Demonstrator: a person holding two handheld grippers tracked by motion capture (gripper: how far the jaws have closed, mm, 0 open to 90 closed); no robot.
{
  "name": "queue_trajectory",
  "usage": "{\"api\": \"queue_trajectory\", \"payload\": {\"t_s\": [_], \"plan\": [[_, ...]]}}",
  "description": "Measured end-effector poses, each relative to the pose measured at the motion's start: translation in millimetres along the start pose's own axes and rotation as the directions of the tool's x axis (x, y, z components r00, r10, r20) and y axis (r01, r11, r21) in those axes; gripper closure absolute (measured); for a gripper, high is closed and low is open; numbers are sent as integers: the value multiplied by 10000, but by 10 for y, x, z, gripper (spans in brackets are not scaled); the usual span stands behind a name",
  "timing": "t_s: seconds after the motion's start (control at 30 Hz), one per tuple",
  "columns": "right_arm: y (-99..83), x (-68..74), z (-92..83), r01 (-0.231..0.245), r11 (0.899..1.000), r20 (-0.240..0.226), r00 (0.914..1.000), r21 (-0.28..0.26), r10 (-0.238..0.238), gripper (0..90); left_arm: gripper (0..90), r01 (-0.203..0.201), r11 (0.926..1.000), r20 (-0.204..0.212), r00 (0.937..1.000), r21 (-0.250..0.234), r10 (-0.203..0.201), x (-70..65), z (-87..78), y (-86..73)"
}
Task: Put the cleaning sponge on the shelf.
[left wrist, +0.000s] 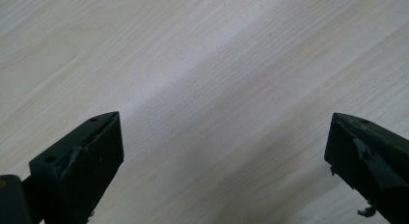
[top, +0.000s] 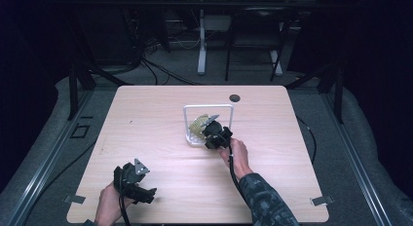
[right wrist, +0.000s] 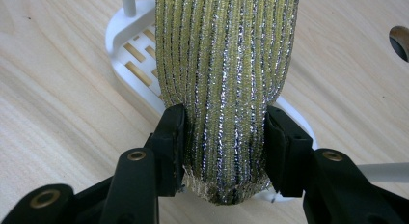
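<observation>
Item one: my right gripper (right wrist: pixel 224 137), which I am holding at the white rack (top: pixel 208 123) near the middle of the table (top: pixel 160 114). Its two black jaws are pinching the lower end of a gold-and-silver striped sponge cloth (right wrist: pixel 224 79), one pad pressing on each side.

Item two: the striped sponge cloth itself, which is hanging inside the rack's frame above the slotted base (right wrist: pixel 140 64); from above it is showing as a small yellowish patch (top: pixel 197 123), and I cannot quite tell what it is hanging from.

Item three: my left gripper (top: pixel 136 184), which is resting near the table's front left corner, jaws spread wide over bare wood, nothing between them.
</observation>
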State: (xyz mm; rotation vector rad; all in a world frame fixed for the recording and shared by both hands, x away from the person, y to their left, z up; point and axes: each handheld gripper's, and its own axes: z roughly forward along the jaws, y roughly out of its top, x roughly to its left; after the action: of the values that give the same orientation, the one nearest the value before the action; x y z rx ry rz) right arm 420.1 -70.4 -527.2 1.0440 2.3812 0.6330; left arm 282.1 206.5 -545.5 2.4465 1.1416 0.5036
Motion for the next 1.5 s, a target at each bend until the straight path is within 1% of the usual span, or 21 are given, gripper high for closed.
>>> {"api": "queue_trajectory", "payload": {"t_s": [0.07, 0.13, 0.23, 0.3, 0.4, 0.5, 0.67, 0.77, 0.83, 0.87, 1.0, 1.2, 1.23, 1.3, 1.5], "plan": [[-3, -6, 17, 5, 10000, 60, 10000, 53, -5, 539, 1, -51, 10000, -8, 10000, -15, 51, -2, -3, 3], [-6, -10, 39, -86, 9999, 46, 10000, 101, 86, 532, 1, -99, 10000, -8, 10000, -1, 99, -3, -8, 3], [-9, -10, 59, -157, 9998, 40, 9999, 147, 156, 517, 1, -83, 10000, -4, 10000, 4, 83, -4, -7, 0], [-6, 6, 71, -93, 9998, 101, 9999, 182, 92, 506, 1, -55, 10000, -3, 10000, 1, 55, -3, -5, 1], [0, 22, 80, -9, 9999, 122, 9999, 103, 8, 494, 1, -95, 10000, -2, 10000, -4, 95, -3, -9, 2], [-5, 41, 100, -127, 9999, 60, 9999, 72, 126, 480, 1, -78, 10000, 11, 10000, 4, 78, -7, -2, 5], [2, 41, 108, -76, 9999, 196, 9998, 105, 74, 427, 1, -102, 9999, 17, 9999, 5, 102, -8, -3, 5], [0, 37, 106, -198, 9998, 264, 9995, 70, 197, 382, 1, -102, 9999, 31, 9999, -3, 102, -12, -6, 5], [-2, 33, 106, -186, 9998, 286, 9994, 81, 184, 355, 1, -96, 10000, 36, 9999, -1, 96, -12, -7, 5], [-2, 34, 104, -192, 9998, 320, 9993, 69, 190, 370, 1, -94, 10000, 13, 10000, -2, 94, -12, -6, 5], [3, 50, 96, -91, 10000, 449, 9989, 8, 91, 333, 1, -87, 10000, 31, 10000, -13, 87, -12, -9, 4], [7, 55, 73, -151, 9998, 327, 9993, -88, 154, 320, 1, -97, 9999, 20, 10000, -28, 97, -8, -12, 3], [5, 52, 68, -157, 9997, 293, 9994, -188, 163, 317, 1, -74, 10000, 21, 10000, -50, 74, -8, -14, 3], [9, 53, 38, -207, 9996, 239, 9995, -202, 212, 304, 1, -66, 10000, 23, 10000, -56, 66, -7, -14, 4], [11, 79, -89, -131, 9985, -17, 9999, -533, 130, 261, 0, -111, 9999, 31, 9999, -59, 111, -13, -14, 6]]}}
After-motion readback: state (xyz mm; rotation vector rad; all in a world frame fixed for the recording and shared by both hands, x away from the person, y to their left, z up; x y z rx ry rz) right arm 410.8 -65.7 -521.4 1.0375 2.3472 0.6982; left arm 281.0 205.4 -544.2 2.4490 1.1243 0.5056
